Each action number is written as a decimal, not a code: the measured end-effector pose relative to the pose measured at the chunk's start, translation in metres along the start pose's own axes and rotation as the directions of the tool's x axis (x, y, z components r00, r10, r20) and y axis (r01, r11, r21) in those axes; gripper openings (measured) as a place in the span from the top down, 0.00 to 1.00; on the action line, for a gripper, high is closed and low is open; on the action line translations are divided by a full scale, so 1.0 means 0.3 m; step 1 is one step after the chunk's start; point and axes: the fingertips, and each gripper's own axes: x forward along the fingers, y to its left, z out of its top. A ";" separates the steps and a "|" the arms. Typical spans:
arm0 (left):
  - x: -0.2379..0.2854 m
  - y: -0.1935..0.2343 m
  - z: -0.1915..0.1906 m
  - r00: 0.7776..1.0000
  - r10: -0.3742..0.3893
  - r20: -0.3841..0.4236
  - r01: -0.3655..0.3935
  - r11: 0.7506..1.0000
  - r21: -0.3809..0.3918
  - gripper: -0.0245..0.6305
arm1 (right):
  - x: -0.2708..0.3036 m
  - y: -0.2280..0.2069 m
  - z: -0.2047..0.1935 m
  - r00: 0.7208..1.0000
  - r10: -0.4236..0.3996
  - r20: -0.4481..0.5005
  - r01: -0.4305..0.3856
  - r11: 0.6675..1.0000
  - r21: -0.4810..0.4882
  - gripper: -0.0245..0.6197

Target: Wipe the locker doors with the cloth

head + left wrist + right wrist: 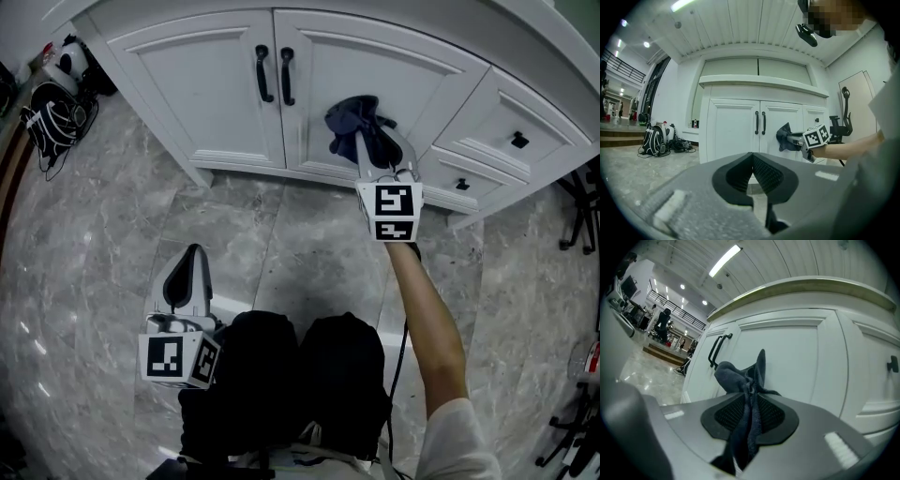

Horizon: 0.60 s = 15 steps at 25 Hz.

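A dark blue cloth (359, 124) is bunched against the right-hand white locker door (375, 84), right of the two black handles (274, 74). My right gripper (367, 141) is shut on the cloth, which hangs down between its jaws in the right gripper view, cloth (743, 394) pressed near the door panel (787, 362). My left gripper (192, 258) hangs low over the floor by the person's knees, its jaws closed together with nothing in them. In the left gripper view the left gripper (752, 159) faces the locker, where the right gripper (794, 139) and the cloth (784, 137) show.
Drawers with black knobs (518, 141) stand right of the doors. A backpack and cables (52, 117) lie on the marble floor at far left. A black chair (581, 211) stands at the right edge. The person's dark knees (309, 375) fill the bottom centre.
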 end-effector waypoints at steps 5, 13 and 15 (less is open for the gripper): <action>0.026 -0.053 -0.001 1.000 -0.022 -0.001 0.022 1.000 0.003 0.96 | -0.057 -0.093 -0.026 0.999 -0.037 -0.015 0.037 0.999 -0.019 0.83; 0.044 -0.102 -0.003 0.999 -0.039 -0.009 0.039 0.999 0.009 0.96 | -0.135 -0.218 -0.052 0.996 -0.091 -0.017 0.091 0.996 -0.023 0.83; 0.044 -0.106 -0.004 0.999 -0.038 -0.009 0.038 0.999 0.009 0.96 | -0.150 -0.230 -0.052 0.995 -0.096 -0.013 0.095 0.995 -0.028 0.83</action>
